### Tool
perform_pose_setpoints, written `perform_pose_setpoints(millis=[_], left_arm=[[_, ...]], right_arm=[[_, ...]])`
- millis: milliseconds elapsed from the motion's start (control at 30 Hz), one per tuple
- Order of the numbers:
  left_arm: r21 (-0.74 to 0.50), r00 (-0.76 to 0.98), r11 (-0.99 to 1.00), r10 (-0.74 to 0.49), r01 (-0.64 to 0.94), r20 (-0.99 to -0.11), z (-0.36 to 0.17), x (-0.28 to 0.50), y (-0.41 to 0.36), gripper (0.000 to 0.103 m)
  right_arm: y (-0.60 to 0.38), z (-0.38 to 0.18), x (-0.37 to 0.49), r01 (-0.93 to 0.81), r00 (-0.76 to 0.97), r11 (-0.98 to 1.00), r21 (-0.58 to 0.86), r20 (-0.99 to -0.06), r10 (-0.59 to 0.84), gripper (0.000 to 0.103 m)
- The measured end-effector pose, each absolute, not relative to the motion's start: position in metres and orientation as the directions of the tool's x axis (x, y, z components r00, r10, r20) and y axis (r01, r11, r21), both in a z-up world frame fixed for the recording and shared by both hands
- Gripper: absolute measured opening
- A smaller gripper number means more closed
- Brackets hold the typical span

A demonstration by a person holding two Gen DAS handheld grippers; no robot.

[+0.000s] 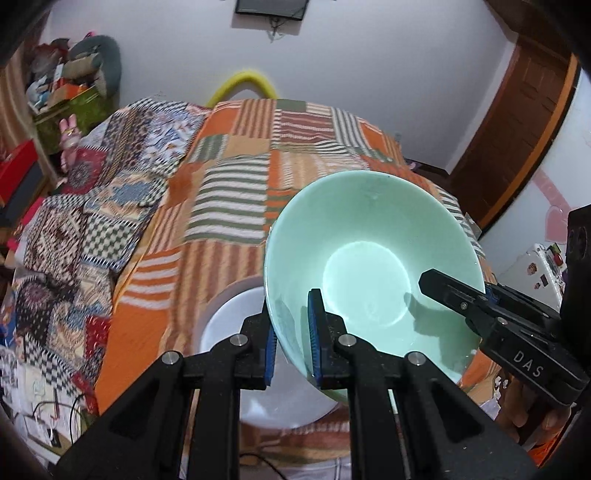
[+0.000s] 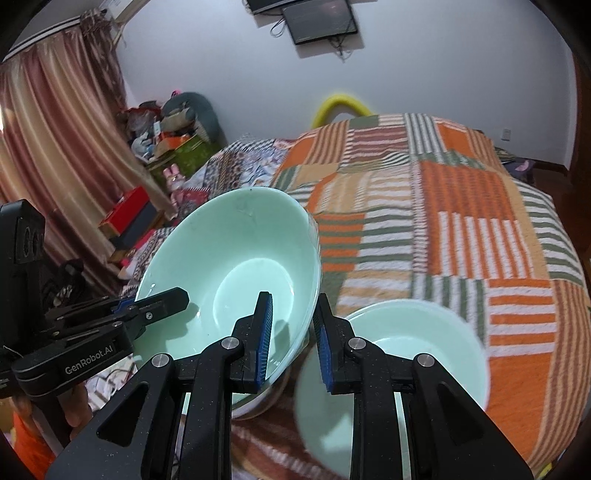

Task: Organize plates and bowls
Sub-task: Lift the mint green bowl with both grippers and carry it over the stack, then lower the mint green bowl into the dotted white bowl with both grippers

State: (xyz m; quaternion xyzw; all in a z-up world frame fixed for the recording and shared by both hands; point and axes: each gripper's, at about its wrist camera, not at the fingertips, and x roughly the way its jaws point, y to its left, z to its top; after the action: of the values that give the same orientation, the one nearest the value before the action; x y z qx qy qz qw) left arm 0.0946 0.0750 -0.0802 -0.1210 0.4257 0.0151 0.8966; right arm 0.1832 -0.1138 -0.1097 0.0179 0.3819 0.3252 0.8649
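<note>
We clamp both tools, left tool (image 1: 291, 341) and right tool (image 2: 293, 345), tight on opposite rims of the green bowl (image 1: 369, 254), above the bed (image 1: 236, 192). Uneven pulling could slip it onto the bowl below (image 2: 391, 354).

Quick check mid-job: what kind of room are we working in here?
Most likely a bedroom: a bed under a patchwork blanket, long curtains on one side, and a screen mounted on the wall.

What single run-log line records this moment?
left gripper: shut on green bowl | right gripper: same rim | second bowl: below
</note>
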Motion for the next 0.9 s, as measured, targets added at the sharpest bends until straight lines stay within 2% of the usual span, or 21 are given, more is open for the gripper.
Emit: perform_pose_setpoints(millis=[367, 900], left_arm=[[-0.220, 0.595, 0.955, -0.061, -0.197, -0.801, -0.110, 0.072, 0.106, 0.014], [-0.264, 0.508, 0.935, -0.113, -0.236, -0.854, -0.163, 0.069, 0.121, 0.014]], right_arm=[[-0.077, -0.133, 0.168, -0.585, 0.436, 0.769, 0.259, -0.699, 0.567, 0.021], [-0.056, -0.171, 0.156, -0.591, 0.377, 0.780, 0.205, -0.785, 0.492, 0.021]])
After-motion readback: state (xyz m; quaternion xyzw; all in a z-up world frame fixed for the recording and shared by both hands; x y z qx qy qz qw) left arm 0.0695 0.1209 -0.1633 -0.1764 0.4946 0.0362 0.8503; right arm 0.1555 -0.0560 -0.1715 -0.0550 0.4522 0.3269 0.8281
